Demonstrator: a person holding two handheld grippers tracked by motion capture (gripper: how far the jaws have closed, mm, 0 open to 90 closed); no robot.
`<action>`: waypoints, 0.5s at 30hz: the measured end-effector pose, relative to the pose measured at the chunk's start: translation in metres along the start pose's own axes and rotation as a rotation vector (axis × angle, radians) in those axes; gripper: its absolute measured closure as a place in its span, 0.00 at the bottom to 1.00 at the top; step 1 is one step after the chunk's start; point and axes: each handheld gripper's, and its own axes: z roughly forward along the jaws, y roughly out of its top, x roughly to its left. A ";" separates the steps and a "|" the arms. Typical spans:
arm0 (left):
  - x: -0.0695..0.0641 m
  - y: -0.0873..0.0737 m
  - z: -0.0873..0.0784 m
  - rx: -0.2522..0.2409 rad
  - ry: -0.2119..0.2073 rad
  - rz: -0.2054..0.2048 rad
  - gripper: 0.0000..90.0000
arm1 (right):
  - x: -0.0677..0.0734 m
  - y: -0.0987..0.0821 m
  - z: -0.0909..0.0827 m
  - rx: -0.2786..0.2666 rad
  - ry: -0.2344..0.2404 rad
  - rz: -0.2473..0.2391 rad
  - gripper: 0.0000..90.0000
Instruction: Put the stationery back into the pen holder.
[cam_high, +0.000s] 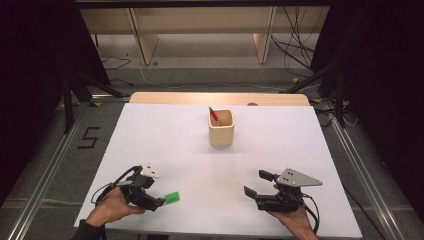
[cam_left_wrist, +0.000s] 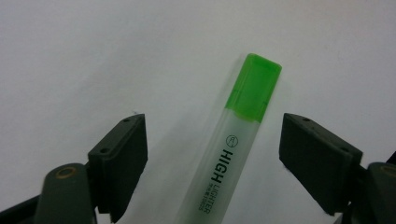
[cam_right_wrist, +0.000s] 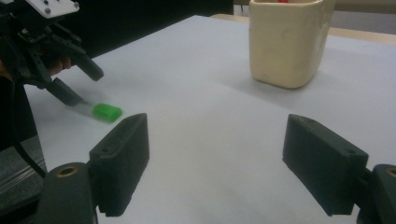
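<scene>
A highlighter (cam_left_wrist: 219, 163) with a clear barrel and a green cap (cam_left_wrist: 253, 86) lies flat on the white table (cam_high: 175, 145). My left gripper (cam_left_wrist: 212, 121) is open around it, with a gap between each jaw and the barrel. From above, that gripper (cam_high: 159, 197) sits at the near left, and the green cap (cam_high: 172, 197) sticks out past its jaws. My right gripper (cam_high: 255, 183) rests at the near right, open, with nothing between its jaws (cam_right_wrist: 215, 126). Its view also takes in the left gripper (cam_right_wrist: 77, 84) and the highlighter (cam_right_wrist: 106, 112).
A cream square cup (cam_high: 221, 129) stands at the table's middle back with a red pen (cam_high: 214, 116) in it. It looms ahead of the right gripper (cam_right_wrist: 287, 42). A wooden edge (cam_high: 220, 98) runs behind the white sheet. Cables lie on the floor beyond.
</scene>
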 end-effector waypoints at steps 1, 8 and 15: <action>-0.001 0.000 0.002 0.006 0.001 0.000 0.24 | 0.000 0.000 0.000 0.000 -0.001 0.000 0.26; -0.004 -0.001 0.013 0.056 0.005 0.039 0.27 | 0.000 0.000 0.000 0.000 0.000 0.000 0.26; -0.004 0.000 0.015 0.065 -0.021 0.068 0.43 | 0.000 0.000 0.000 0.001 -0.001 0.000 0.26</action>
